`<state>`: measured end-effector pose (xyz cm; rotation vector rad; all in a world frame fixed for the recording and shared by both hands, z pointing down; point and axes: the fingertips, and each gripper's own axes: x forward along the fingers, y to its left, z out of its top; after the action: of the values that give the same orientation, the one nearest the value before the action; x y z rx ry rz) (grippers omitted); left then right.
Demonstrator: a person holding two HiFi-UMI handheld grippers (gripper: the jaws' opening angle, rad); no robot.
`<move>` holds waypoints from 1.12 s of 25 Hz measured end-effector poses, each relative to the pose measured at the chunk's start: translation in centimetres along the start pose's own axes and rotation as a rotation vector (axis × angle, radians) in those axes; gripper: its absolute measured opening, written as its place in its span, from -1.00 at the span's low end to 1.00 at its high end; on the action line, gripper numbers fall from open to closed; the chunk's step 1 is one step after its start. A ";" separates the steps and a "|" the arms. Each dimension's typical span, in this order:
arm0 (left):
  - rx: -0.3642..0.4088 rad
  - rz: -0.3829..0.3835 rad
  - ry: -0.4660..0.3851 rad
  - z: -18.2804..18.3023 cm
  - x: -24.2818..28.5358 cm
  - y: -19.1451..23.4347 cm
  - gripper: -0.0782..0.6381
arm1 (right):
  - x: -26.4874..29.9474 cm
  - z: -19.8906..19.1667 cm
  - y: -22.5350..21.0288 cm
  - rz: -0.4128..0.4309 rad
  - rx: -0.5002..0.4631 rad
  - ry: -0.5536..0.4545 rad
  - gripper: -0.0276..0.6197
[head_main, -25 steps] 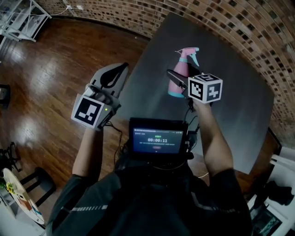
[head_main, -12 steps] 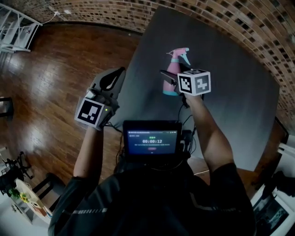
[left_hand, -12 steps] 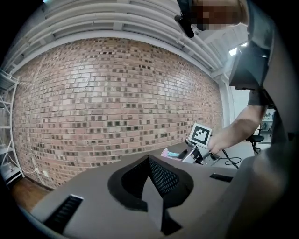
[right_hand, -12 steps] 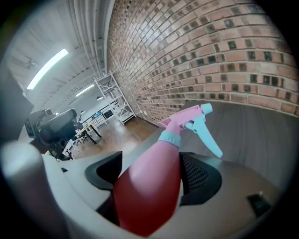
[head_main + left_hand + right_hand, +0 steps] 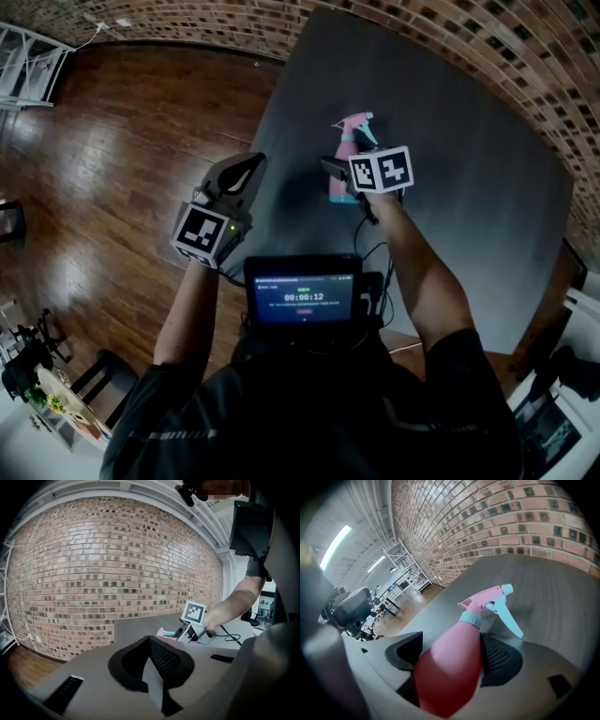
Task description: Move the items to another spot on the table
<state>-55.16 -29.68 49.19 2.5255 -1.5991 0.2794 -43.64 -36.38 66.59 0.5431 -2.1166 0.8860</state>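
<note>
Pink spray bottle is up at the near-left part of the dark table, and it's already in a grip: the right gripper has its two pads pressed on either side of the fat pink body, spread wide to take it. The right gripper view shows the pads low on the body, with the teal collar and teal trigger poking out past them. The bottle's long axis runs on ahead of the jaws, base end toward the person, head end away toward the brick wall. From the head view it reads as close to upright, but I can't call the tilt exactly. I also can't call whether the base is touching the tabletop or just above it, and that's the relation the put-down will likely turn on. The tabletop shows nothing else on it, so there's plenty of room to land. The left gripper is well apart to the bottle's left, at the table's left edge, with its jaws closed together on nothing. The bottle is the only container here, and its pink wall hides whatever is inside
</note>
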 end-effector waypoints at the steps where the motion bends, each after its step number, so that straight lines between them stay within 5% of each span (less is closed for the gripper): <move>1: -0.007 0.000 0.005 -0.1 -0.1 -0.1 -0.79 | 0.0 -0.1 0.2 0.008 0.012 0.005 0.28; 8: -0.025 0.007 0.018 -0.6 -0.6 -0.2 -0.79 | 0.2 -0.6 0.2 0.062 0.125 0.056 0.33; 17: -0.028 0.002 -0.005 0.0 0.0 -0.8 -0.79 | 0.4 -0.3 -3.0 -0.020 0.084 0.056 0.53; 24: -0.002 0.012 -0.056 2.7 -6.2 -1.7 -0.79 | -3.7 -0.2 1.1 -0.034 0.083 -0.064 0.64; 28: 0.014 -0.012 -0.108 4.1 -8.3 -3.0 -0.79 | -8.2 0.2 3.9 -0.008 0.116 -0.200 0.53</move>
<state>-55.62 -22.00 43.28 2.6011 -1.6241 0.1565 -41.14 -33.18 58.50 0.7260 -2.2488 0.9901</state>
